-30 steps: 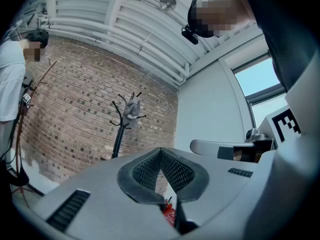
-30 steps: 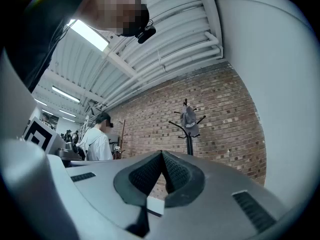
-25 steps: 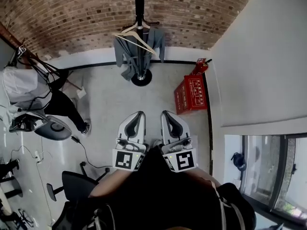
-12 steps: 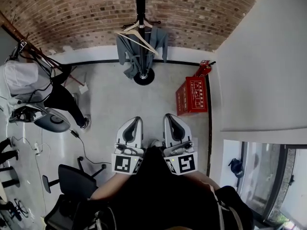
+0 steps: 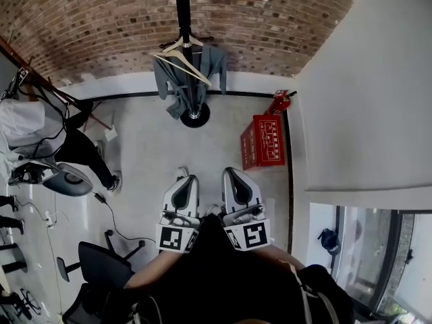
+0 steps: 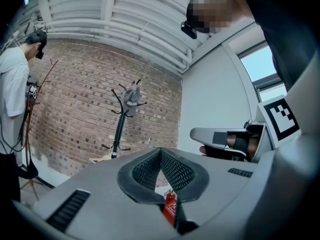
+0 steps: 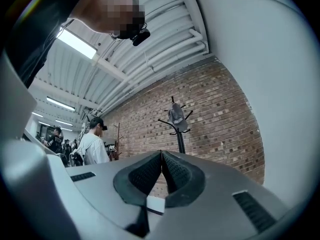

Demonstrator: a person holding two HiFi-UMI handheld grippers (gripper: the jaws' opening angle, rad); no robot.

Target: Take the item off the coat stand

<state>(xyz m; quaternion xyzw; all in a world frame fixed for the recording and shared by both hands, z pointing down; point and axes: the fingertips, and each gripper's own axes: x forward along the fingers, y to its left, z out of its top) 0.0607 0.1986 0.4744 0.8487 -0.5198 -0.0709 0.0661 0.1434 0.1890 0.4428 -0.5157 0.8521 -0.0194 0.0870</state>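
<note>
A black coat stand (image 5: 181,19) rises before the brick wall, its round base (image 5: 194,118) on the grey floor. On it hang a grey garment (image 5: 177,81) and a wooden hanger (image 5: 183,61). A grey cap (image 6: 131,95) sits at the stand's top, also seen as the cap (image 7: 176,117) in the right gripper view. My left gripper (image 5: 191,178) and right gripper (image 5: 227,171) are held side by side close to my body, well short of the stand. Both are shut with nothing between the jaws, as the left gripper (image 6: 161,152) and right gripper (image 7: 161,154) views show.
A red crate (image 5: 264,140) and a red fire extinguisher (image 5: 278,102) stand by the white wall at the right. A person in a white shirt (image 5: 30,121) stands at the left, near a round-based seat (image 5: 71,179). A black chair (image 5: 101,263) is at my lower left.
In the head view both grippers sit a little lower and the coat stand has shifted slightly left. The jaws stayed shut.
</note>
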